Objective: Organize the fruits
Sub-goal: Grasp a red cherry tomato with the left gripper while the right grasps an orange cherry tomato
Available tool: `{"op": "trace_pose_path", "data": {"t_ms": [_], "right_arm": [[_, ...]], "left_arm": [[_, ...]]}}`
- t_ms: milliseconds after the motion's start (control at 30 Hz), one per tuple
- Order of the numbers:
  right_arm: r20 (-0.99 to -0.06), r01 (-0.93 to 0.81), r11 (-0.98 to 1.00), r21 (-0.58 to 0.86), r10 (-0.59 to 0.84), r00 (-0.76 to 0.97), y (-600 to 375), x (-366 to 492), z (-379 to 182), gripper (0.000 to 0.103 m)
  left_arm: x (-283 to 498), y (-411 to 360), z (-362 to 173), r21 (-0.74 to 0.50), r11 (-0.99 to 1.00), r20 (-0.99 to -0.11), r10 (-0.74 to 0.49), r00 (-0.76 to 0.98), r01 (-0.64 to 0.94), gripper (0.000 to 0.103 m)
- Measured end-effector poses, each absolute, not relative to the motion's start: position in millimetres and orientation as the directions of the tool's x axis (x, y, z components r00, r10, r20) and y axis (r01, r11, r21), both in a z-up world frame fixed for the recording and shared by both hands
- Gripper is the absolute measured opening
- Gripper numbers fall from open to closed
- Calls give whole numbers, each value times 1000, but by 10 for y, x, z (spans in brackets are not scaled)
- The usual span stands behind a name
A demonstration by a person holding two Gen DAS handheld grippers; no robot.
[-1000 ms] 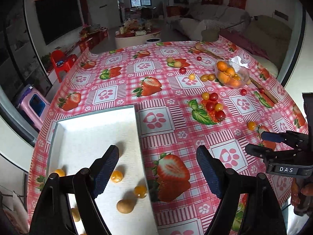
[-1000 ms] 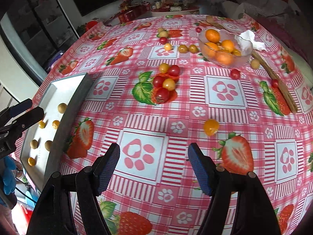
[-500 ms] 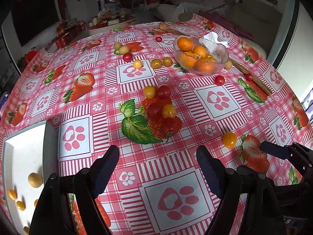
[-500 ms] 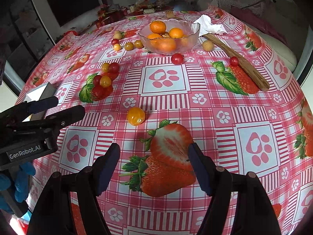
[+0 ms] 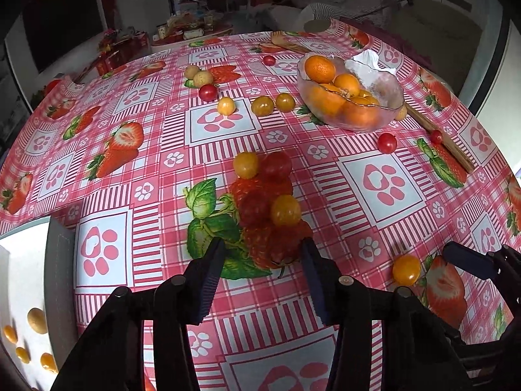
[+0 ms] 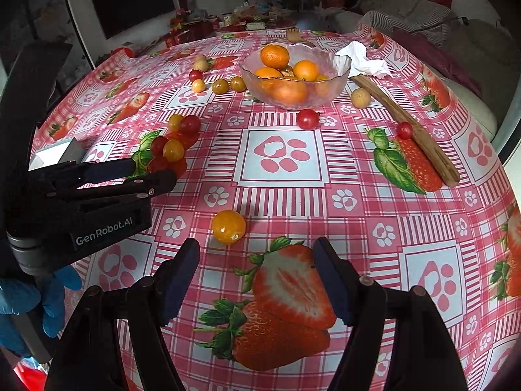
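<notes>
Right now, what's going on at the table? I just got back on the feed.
A person is sorting small fruits with two handheld grippers. The left gripper is open, closing in on the cluster of red and yellow tomatoes. The right gripper is open and empty, just short of a lone yellow tomato. A few yellow fruits already lie in the white tray; the oranges sit in the glass bowl.

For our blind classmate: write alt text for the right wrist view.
The open right gripper hovers over a strawberry-print tablecloth, a yellow tomato just ahead of its left finger. Beyond lie scattered tomatoes and a glass bowl of oranges; the left gripper reaches in from the left.
</notes>
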State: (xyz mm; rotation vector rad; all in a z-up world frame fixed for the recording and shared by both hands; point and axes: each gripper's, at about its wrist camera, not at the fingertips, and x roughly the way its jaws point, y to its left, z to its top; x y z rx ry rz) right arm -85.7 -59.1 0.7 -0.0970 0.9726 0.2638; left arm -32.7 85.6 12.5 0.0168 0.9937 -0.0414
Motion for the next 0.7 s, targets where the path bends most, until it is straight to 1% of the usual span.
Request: {"op": "trace_pose_path", "data": {"t_ms": [67,100,133,167,200,267,300,500,700], "right_arm": [[-823,-268,963,27,173,540,-550,-833,6,70],[-822,-272,962,21,172,544,-525,-821,6,68],[-820,-276,961,13,169,547,-498,-811,4,62],[-818,-280,960,4,165,552,-474,-800,3,53],[-815,-282,959,-2,162,556,-455,-791,3,47],[-813,-288,958,6,172,556,-437,-781,0,26],[-813,-290,957,23,186,551,-446,-776,1,23],[-821,-260,950,172,285,495,-636,-805,32,23],[-822,-252,943,218,317,473,-767,-990,53,23]], "left_arm": [[-315,856,128,-8,999,-837,-30,546,41,41],[-314,856,129,-13,999,-836,-35,548,44,34],[-312,854,129,-13,999,-836,-35,548,44,33],[-312,855,128,-14,999,-835,-36,549,45,29],[-318,857,129,-16,999,-833,-41,552,49,21],[-330,870,133,-27,998,-832,-52,552,54,21],[-342,882,135,-36,998,-831,-60,552,55,21],[-488,966,152,-79,996,-829,-90,552,44,21],[-743,1035,238,-106,994,-820,-107,562,35,21]]}}
